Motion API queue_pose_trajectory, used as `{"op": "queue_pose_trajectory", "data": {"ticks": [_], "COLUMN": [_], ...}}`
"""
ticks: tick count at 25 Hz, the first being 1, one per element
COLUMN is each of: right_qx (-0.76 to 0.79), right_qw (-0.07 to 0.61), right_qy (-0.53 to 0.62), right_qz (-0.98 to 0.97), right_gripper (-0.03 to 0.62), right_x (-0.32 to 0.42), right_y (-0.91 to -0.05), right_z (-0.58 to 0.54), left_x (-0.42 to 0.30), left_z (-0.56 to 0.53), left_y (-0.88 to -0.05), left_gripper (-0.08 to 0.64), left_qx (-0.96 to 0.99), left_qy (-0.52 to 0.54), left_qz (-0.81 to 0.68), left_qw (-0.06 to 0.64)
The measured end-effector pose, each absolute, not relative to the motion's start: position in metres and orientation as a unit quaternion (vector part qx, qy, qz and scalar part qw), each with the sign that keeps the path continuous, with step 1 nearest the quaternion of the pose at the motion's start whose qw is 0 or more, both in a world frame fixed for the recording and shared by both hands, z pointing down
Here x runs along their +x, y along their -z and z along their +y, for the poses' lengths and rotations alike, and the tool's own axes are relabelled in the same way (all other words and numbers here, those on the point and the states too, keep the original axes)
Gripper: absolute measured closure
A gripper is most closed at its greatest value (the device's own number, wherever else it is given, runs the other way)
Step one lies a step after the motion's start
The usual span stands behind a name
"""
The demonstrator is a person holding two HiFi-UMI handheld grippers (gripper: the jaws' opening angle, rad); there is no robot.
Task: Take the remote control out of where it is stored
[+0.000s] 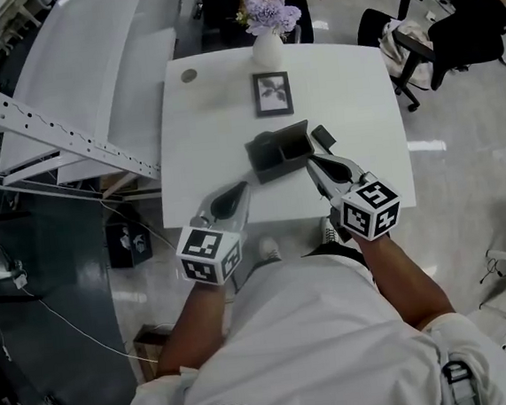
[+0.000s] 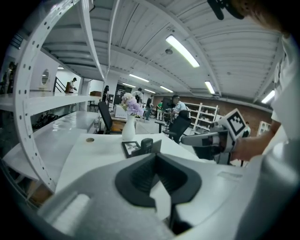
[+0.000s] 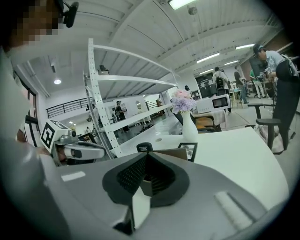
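A dark open organiser box (image 1: 295, 153) stands mid-table. In its left compartment a black round-topped device (image 1: 263, 140) stands upright, also visible as the device (image 3: 144, 147) and the device (image 2: 147, 143). A small flat black remote-like item (image 1: 322, 137) lies on the table just right of the box. My right gripper (image 1: 311, 161) hovers at the box's near right corner, shut and empty; its jaws (image 3: 146, 155) meet at the tip. My left gripper (image 1: 239, 189) hangs over the table's near edge, left of the box, shut with nothing in it (image 2: 157, 157).
A framed picture (image 1: 273, 94) lies behind the box, with a white vase of flowers (image 1: 267, 49) at the far edge. A white table (image 1: 202, 140) carries it all. White shelving (image 1: 59, 127) stands left, office chairs (image 1: 416, 43) right.
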State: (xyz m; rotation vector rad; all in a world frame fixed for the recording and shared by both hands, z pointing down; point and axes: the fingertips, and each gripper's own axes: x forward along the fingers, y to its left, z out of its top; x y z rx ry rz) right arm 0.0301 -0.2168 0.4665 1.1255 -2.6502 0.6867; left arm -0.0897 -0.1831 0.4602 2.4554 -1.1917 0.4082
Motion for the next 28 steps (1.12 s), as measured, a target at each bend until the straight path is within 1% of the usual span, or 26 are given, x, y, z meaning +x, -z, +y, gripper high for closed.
{"op": "queue_pose_trajectory", "data": {"ticks": [5,20,25,27,28], "right_qx": [0.371,0.367,0.359,0.355,0.354], "right_qw": [0.091,0.124,0.135,0.142,0.149], "right_qy": [-0.218,-0.197,-0.191,-0.188,-0.186], "right_qz": [-0.898,-0.901,-0.904,-0.905,-0.905], "right_gripper": [0.586,0.586,0.586,0.583,0.569], "right_x": [0.020,0.010,0.001,-0.005,-0.008], "right_y": [-0.461,-0.469,-0.471,-0.473,-0.476], "right_z": [-0.206,-0.196,-0.197,-0.198,-0.199], "left_x": [-0.091,-0.080,-0.088,-0.094,-0.097], "left_z": [-0.182,-0.175,-0.176,-0.178,-0.180], "left_y": [-0.451,-0.457,-0.457,-0.458,-0.458], "left_gripper": [0.557,0.557,0.558,0.558,0.557], "left_qx": [0.880,0.889,0.884,0.881,0.879], "left_qy": [-0.145,-0.153,-0.156,-0.153,-0.149], "left_qz": [-0.417,-0.397,-0.411,-0.418,-0.423], "left_qw": [0.175,0.169,0.158,0.161,0.164]}}
